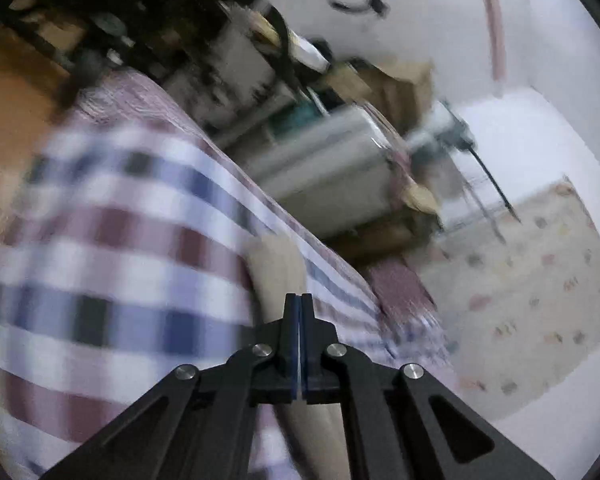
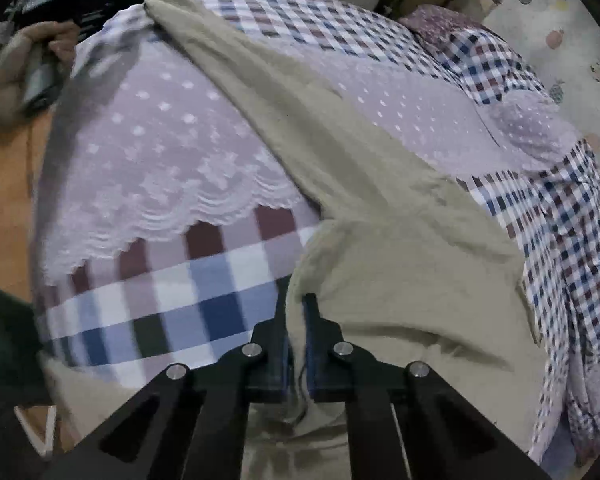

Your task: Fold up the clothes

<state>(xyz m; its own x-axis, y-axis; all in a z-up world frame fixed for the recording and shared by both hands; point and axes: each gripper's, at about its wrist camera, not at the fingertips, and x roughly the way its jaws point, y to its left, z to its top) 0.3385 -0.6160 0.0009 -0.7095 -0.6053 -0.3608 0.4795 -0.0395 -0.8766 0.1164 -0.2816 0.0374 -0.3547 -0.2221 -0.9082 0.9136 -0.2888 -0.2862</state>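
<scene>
A beige garment (image 2: 400, 280) lies in a long diagonal strip across the pile of clothes. My right gripper (image 2: 297, 314) points down at its near end and is shut on a bunched fold of it, with cloth squeezed up between the fingers. In the blurred left wrist view my left gripper (image 1: 299, 300) is shut, pads pressed together. The beige garment (image 1: 276, 264) shows just past its tips and runs under it; I cannot tell whether any cloth is pinched. Under the beige garment lies a lilac lace garment (image 2: 148, 160) with white dots.
A large-check cover (image 2: 172, 312) (image 1: 120, 240) lies beneath the clothes. A small-check shirt (image 2: 560, 220) is heaped at the right. A hand (image 2: 56, 48) is at the upper left. Beyond the edge are a grey case (image 1: 332, 160), boxes and a patterned floor mat (image 1: 520, 300).
</scene>
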